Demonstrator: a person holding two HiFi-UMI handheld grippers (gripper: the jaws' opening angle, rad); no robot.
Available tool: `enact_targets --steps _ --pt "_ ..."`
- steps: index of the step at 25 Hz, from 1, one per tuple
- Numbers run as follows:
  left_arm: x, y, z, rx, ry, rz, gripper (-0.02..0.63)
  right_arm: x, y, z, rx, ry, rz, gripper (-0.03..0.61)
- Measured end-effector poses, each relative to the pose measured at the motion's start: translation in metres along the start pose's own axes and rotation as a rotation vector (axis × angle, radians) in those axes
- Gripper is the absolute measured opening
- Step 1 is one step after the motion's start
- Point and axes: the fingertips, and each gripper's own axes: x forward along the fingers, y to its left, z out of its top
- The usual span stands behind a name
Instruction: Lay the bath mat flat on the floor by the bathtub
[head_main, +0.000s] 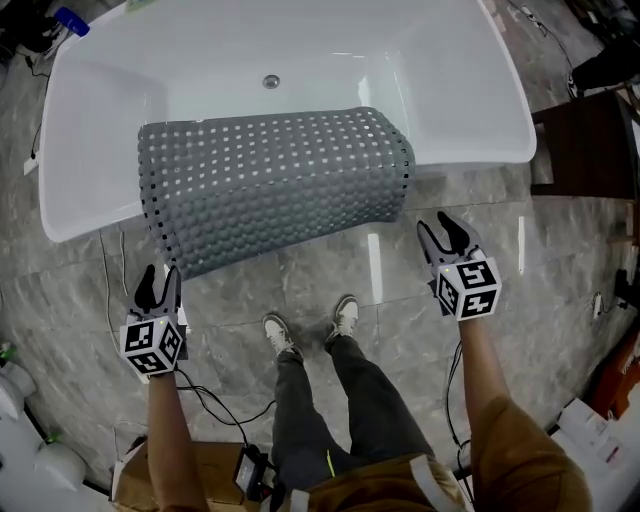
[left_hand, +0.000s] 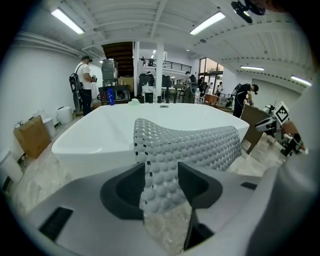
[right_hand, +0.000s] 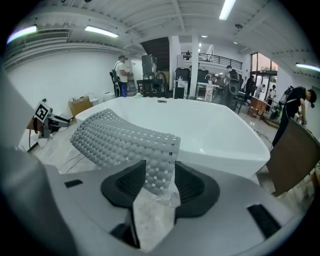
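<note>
The grey perforated bath mat (head_main: 275, 185) hangs over the near rim of the white bathtub (head_main: 480, 140), its lower edge down by the marble floor. My left gripper (head_main: 158, 285) is open at the mat's lower left corner. In the left gripper view the mat (left_hand: 190, 145) shows in the gap of the left gripper (left_hand: 162, 167), and the pads do not press on it. My right gripper (head_main: 447, 238) is open just right of the mat's right edge and apart from it. In the right gripper view the mat's corner (right_hand: 160, 170) lies loose between the jaws of the right gripper (right_hand: 160, 175).
The person's two shoes (head_main: 310, 330) stand on the marble floor between the grippers. A dark wooden cabinet (head_main: 590, 145) stands right of the tub. A black cable (head_main: 215, 405) and white bottles (head_main: 20, 400) lie at the lower left. People stand beyond the tub (left_hand: 85, 85).
</note>
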Motion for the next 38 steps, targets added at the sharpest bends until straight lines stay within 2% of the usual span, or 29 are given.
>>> enact_targets --steps 6,11,15,21,26,29,31,35,38 --pt "0.031 0.012 -0.019 -0.002 0.073 0.008 0.259 0.04 -0.001 -0.008 0.008 0.022 0.008 0.224" --pt "0.055 0.024 -0.03 -0.069 0.091 0.001 0.326 0.073 -0.015 -0.016 0.069 0.042 -0.011 0.271" --pt "0.076 0.021 -0.045 -0.059 0.134 -0.046 0.414 0.098 -0.024 -0.028 0.105 0.068 0.004 0.3" --pt "0.087 0.028 -0.051 -0.114 0.115 -0.094 0.488 0.125 -0.016 -0.039 0.216 0.08 0.039 0.357" --pt "0.098 0.027 -0.057 -0.147 0.129 -0.132 0.506 0.138 -0.01 -0.047 0.213 0.106 0.099 0.371" --pt "0.1 0.029 -0.056 -0.108 0.121 -0.123 0.506 0.143 -0.002 -0.045 0.203 0.126 0.143 0.37" --pt "0.103 0.025 -0.056 -0.102 0.121 -0.126 0.506 0.144 -0.003 -0.046 0.193 0.14 0.144 0.37" --pt "0.114 0.006 -0.056 -0.144 0.127 -0.19 0.502 0.145 -0.005 -0.05 0.194 0.148 0.147 0.368" --pt "0.117 -0.004 -0.054 -0.125 0.144 -0.195 0.456 0.144 -0.003 -0.047 0.204 0.15 0.156 0.352"
